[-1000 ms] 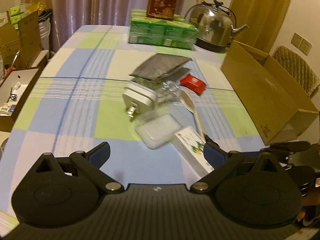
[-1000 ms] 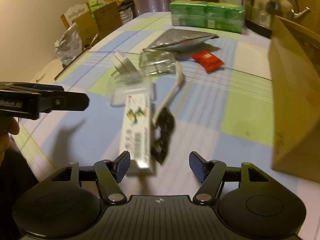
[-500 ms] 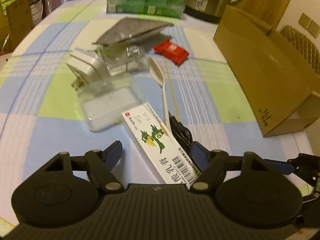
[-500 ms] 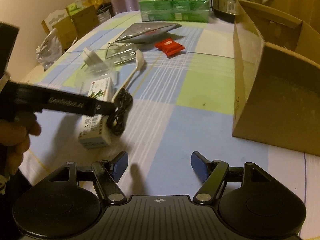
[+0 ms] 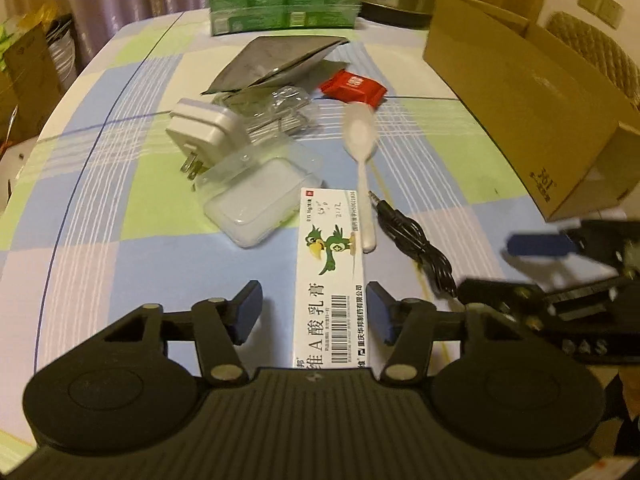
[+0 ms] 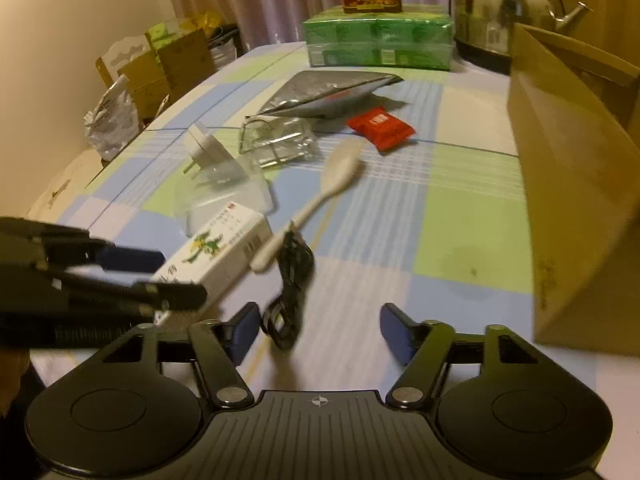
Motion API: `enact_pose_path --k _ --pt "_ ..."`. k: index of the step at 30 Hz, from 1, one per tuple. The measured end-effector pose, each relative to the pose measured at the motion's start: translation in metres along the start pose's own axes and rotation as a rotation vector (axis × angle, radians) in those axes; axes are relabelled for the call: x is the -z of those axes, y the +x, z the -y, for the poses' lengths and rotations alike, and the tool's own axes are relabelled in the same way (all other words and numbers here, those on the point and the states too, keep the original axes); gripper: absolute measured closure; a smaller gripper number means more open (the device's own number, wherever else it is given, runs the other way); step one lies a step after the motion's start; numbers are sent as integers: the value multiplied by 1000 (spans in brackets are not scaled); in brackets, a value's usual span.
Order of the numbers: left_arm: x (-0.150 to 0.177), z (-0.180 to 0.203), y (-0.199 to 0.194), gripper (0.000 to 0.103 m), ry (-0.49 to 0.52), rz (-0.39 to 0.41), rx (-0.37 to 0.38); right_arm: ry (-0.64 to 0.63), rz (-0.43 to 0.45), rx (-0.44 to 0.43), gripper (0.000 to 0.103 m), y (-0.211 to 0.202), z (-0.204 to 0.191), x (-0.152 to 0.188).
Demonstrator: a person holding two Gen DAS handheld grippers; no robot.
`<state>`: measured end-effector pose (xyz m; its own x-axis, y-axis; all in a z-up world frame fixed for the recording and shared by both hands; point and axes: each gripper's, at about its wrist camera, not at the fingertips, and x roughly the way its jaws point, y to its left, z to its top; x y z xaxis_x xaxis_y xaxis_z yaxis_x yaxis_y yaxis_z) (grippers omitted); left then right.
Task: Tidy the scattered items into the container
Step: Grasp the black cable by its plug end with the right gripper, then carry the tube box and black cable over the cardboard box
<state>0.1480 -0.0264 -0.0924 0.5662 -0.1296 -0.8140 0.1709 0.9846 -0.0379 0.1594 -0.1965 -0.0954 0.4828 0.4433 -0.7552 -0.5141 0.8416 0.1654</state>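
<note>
One spoon (image 5: 361, 148), one medicine box (image 5: 332, 264), one cable (image 5: 420, 240), one carton (image 5: 520, 92)

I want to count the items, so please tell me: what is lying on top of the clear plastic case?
The white plug adapter leans on the far end of the clear plastic case. The white ointment box covers its near corner. What the case holds under its cloudy lid cannot be seen.
</note>
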Motion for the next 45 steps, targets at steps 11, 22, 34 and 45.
enact_pose_path --k 11,22,34,45 --pt "2 0 0 63 46 21 26 -116 -23 61 94 20 -8 -4" --pt "-1 12 15 70 97 -3 -12 -60 -29 111 94 -8 16 16" --pt "8 23 -9 70 111 4 -9 -21 16 102 94 -40 10 22" --pt "1 45 -60 70 126 77 6 -13 121 145 94 -98 5 11"
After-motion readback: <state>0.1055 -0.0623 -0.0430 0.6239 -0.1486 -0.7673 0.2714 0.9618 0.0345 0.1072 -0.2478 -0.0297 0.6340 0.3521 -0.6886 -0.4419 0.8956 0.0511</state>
